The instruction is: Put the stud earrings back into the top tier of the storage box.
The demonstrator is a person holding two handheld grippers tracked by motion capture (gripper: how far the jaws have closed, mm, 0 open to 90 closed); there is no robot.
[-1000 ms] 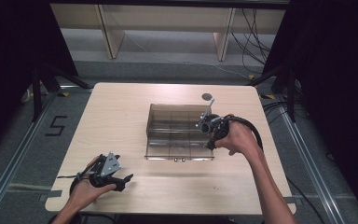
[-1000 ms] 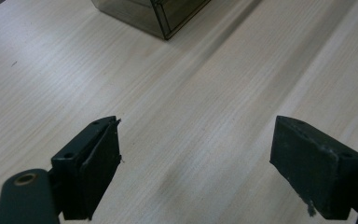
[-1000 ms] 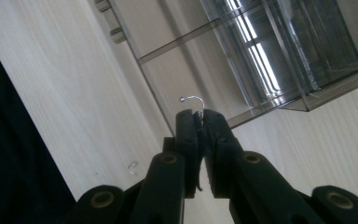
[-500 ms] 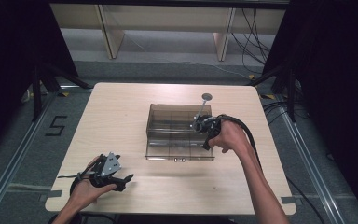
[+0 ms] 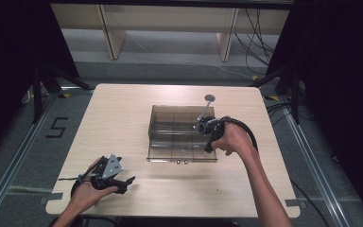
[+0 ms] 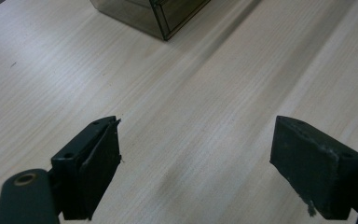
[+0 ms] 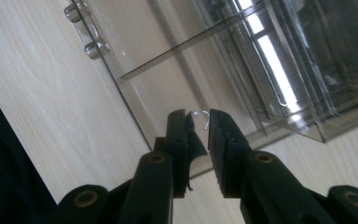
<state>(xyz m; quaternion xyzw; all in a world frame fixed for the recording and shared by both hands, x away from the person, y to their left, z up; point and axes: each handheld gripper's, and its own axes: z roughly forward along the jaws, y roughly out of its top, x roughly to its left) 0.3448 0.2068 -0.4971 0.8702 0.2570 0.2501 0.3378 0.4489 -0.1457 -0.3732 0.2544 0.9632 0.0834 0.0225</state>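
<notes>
Smoked clear plastic forms the drawer box (image 5: 182, 132) at the middle of the pale wooden table (image 5: 123, 113), with its drawer pulled out toward you and two small knobs (image 7: 87, 32) on the drawer front. Your right hand-held gripper (image 5: 202, 126) hangs over the open drawer's right part; in the right gripper view its jaws stand a narrow gap apart and have just been opening, with a small clear hook (image 7: 202, 116) at their tips. Whether the pads grip that hook you cannot tell; it appears loose between them, over the drawer floor. Your left hand-held gripper (image 5: 116, 177) rests near the table's front left corner, jaws spread wide over bare wood, well apart from the box.

Judged from this, the drawer is already open and the hook is at the point of being dropped in; releasing it fully, withdrawing and shutting the drawer remain. A round-headed stick (image 5: 207, 105) lies just behind the box. On the floor left of the table a taped "5" (image 5: 56, 127) reads plainly; no brand shows.
</notes>
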